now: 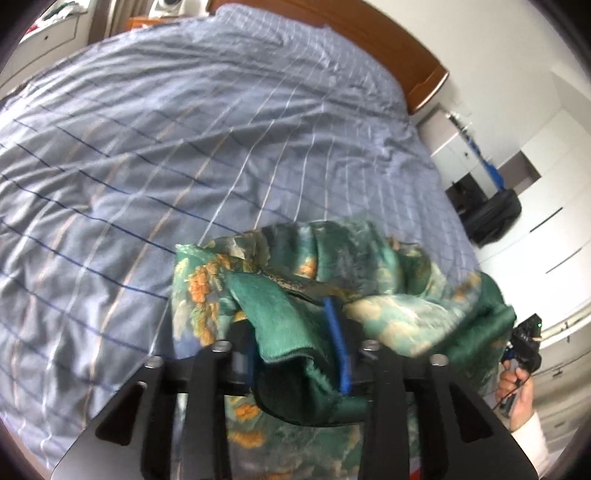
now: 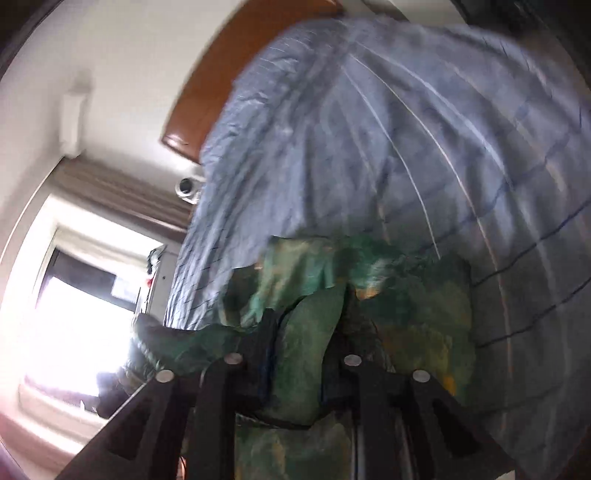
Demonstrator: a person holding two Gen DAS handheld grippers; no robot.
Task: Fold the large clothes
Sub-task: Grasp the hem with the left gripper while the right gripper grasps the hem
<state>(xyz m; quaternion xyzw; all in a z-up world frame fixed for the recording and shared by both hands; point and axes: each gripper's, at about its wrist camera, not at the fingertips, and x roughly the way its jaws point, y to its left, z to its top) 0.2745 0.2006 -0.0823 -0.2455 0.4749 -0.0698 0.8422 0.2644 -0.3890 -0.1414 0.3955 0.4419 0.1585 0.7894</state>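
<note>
A green silky garment [image 1: 369, 266] with orange and cream flowers lies bunched at the near edge of the bed. My left gripper [image 1: 295, 347] hangs over it with its jaws apart; a fold of the cloth lies loosely between the blue pads [image 1: 336, 343]. In the right wrist view the same garment [image 2: 424, 325] is blurred, and my right gripper [image 2: 306, 343] is shut on a thick green fold of it. The right gripper [image 1: 524, 343] also shows at the far right of the left wrist view, held by a hand [image 1: 517, 391] in a white sleeve.
The blue-grey checked bed cover [image 1: 184, 147] spreads wide beyond the garment up to a wooden headboard [image 1: 369, 33]. A white cabinet [image 1: 461, 155], a black bag [image 1: 491, 218] and white wardrobe doors [image 1: 546, 229] stand to the right of the bed. A bright window [image 2: 74, 314] lies past the bed's other side.
</note>
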